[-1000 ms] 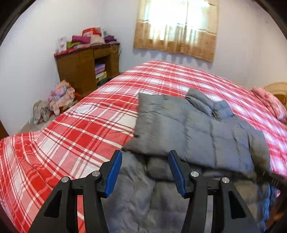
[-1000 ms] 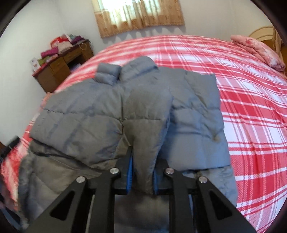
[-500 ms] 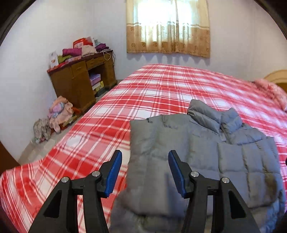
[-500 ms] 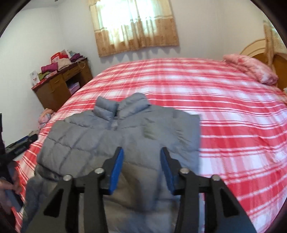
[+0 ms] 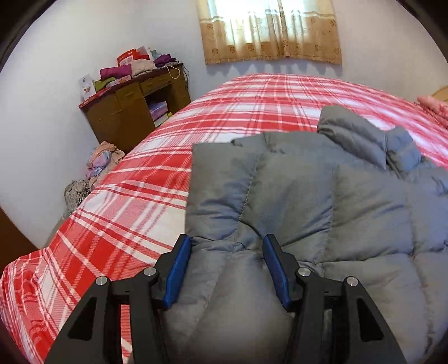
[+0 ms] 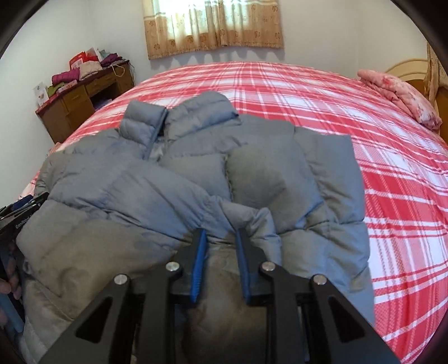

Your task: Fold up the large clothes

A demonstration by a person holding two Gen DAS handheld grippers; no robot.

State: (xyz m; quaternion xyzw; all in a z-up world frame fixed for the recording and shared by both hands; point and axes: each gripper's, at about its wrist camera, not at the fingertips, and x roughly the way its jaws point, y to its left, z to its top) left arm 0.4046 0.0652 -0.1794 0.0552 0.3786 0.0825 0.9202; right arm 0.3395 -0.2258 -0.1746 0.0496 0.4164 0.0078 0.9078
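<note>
A grey puffer jacket lies on the red plaid bed, collar away from me, both sleeves folded in over the body. It also shows in the right wrist view. My left gripper is open, its blue-padded fingers straddling the jacket's lower left part. My right gripper is partly closed, its fingers either side of a ridge of fabric at the jacket's lower middle; a gap remains and I cannot tell whether it pinches the cloth.
A wooden desk piled with clothes stands by the left wall, with a clothes heap on the floor. A pink folded blanket lies at the bed's far right. A curtained window is behind. The left gripper's body shows at the left edge.
The right gripper let go of the sleeve, opened, then narrowed over the jacket's lower middle. The left gripper stayed open and moved down onto the jacket's lower left.
</note>
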